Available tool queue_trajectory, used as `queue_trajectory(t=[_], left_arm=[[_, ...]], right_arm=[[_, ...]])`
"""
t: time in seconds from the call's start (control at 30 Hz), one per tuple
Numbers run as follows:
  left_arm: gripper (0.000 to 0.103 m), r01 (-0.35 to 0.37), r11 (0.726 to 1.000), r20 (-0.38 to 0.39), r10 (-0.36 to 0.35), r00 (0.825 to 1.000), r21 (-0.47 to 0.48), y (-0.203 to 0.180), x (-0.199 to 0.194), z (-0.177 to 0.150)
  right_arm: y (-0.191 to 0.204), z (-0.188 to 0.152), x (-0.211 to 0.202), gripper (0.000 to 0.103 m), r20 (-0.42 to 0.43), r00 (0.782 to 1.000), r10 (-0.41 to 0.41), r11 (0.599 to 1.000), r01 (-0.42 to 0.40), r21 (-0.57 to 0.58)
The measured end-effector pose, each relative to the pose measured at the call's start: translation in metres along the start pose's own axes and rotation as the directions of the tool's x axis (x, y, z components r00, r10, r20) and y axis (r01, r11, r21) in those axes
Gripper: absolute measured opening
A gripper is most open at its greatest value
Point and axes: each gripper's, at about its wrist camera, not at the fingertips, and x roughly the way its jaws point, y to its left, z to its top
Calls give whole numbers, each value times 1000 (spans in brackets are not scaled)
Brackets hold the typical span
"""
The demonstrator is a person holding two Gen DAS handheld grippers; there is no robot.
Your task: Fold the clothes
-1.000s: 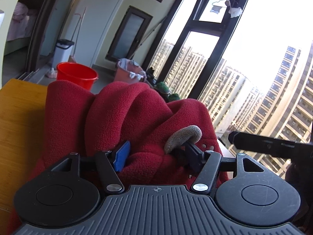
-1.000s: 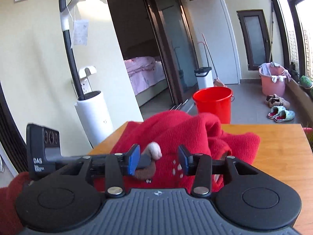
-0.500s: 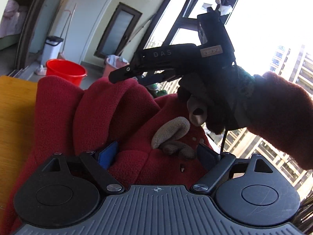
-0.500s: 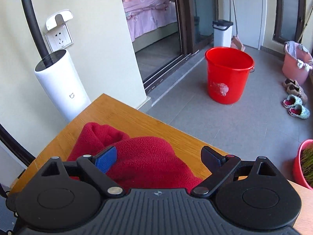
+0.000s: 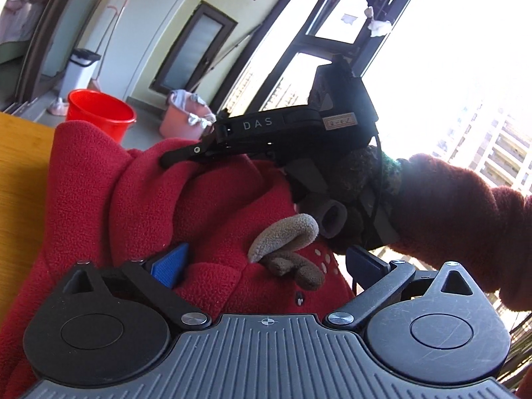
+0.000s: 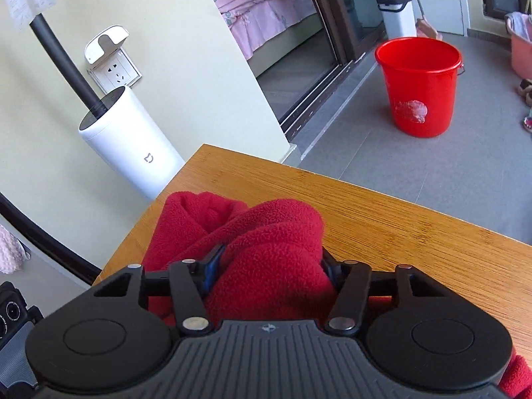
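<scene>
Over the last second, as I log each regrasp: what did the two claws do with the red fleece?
The left claw opened wide, releasing the red fleece by its tan ear patch. The right claw swung over to the far fold and has just closed on it. The fleece stayed heaped on the wooden table.

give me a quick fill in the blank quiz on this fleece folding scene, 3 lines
1. The red fleece garment lies on a ____ table.
2. The right gripper is shut on a fold of the ____.
3. The bucket on the floor is ____ in colour.
4. The left gripper has its jaws ____.

Missing words: wooden; fleece; red; open
</scene>
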Motion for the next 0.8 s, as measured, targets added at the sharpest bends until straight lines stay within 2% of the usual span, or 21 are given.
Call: queue_trajectory(t=[0.13,0.23,0.47,0.6,0.7,0.8], left_arm=[[103,-4,1000,-9,5,1000,31,-5,0,-1],[103,-17,997,-28,20,999,80,-12,1,-3],[103,-8,995,-63,14,998,95,-11,-5,-2],[103,-4,996,-91,11,996,84,-12,-26,-9],[103,4,998,-111,3,994,58,-7,-52,-16],[103,-46,998,-111,50,993,44,-3,-81,-18]], right_arm=[[35,-14,-44,46,105,994,13,997,-5,-77],[64,-36,-68,45,169,985,32,992,-10,-128],[96,-90,-93,45,250,967,52,989,-15,-150],[97,-117,-101,45,308,948,78,993,-46,-110],[103,-138,-108,45,347,935,73,993,-37,-111],[114,-160,-116,45,380,923,55,991,-4,-133]])
